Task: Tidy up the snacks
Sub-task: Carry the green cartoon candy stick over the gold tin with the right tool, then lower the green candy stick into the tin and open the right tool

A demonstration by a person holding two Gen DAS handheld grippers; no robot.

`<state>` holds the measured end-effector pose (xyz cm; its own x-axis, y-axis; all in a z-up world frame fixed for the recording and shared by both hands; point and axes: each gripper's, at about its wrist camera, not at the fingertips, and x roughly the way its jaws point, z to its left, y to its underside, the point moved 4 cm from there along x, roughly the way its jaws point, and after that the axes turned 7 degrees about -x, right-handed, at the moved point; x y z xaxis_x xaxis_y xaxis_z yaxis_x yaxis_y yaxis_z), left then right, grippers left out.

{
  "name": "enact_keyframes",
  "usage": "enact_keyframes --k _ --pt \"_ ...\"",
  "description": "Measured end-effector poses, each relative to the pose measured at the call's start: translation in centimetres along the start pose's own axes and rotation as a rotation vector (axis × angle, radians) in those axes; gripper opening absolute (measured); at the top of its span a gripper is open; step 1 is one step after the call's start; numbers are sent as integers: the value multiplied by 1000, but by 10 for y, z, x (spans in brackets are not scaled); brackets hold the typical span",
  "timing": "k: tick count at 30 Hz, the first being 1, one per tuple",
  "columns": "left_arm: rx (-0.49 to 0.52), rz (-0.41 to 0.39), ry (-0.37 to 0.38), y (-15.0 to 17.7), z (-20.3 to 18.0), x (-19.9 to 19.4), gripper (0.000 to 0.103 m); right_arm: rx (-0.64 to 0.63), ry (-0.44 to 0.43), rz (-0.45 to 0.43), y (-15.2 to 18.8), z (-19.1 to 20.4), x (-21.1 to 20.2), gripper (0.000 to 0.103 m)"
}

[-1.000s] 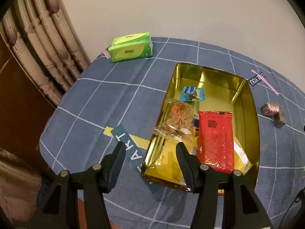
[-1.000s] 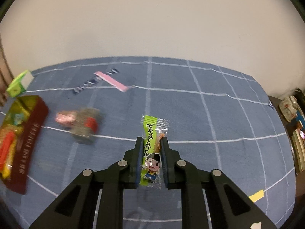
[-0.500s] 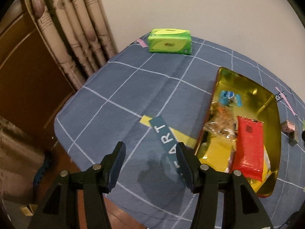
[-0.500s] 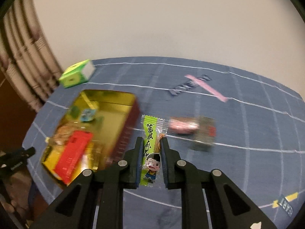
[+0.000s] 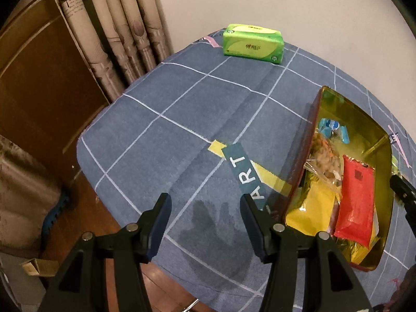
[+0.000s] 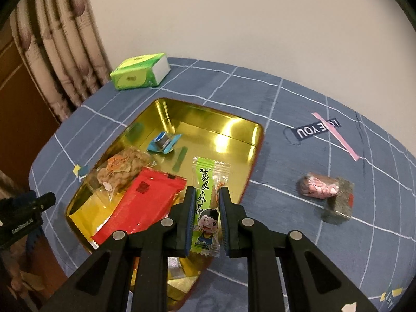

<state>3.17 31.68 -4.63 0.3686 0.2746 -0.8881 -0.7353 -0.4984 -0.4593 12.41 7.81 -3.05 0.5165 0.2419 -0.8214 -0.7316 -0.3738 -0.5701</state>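
Note:
My right gripper [image 6: 206,195] is shut on a green snack packet [image 6: 206,202] with a cartoon boy and holds it above the near right part of a gold tin tray [image 6: 228,130]. The tray holds a red packet [image 6: 141,202], a clear bag of snacks [image 6: 122,169], a yellow packet [image 6: 88,212] and a small blue wrapper [image 6: 163,143]. The tray [image 5: 364,119] and red packet [image 5: 356,202] also show in the left wrist view. My left gripper [image 5: 205,205] is open and empty above the blue cloth, left of the tray.
A pink wrapped snack [image 6: 318,187] and a dark grey one [image 6: 338,205] lie on the cloth right of the tray. A green tissue pack [image 6: 140,71] [image 5: 252,44] sits at the far edge. Curtains [image 5: 117,26] and the table's edge are to the left.
My right gripper has swung left with the green packet, from the bare cloth to above the tray. My left gripper has moved left, away from the tray, still open.

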Motion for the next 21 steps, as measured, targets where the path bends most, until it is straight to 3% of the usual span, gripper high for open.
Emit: enact_keyframes --k 10,21 --pt "3 2 2 1 -2 0 56 -89 35 26 2 25 20 16" --pt "3 1 0 1 -2 -1 56 -42 -28 42 8 32 24 18"
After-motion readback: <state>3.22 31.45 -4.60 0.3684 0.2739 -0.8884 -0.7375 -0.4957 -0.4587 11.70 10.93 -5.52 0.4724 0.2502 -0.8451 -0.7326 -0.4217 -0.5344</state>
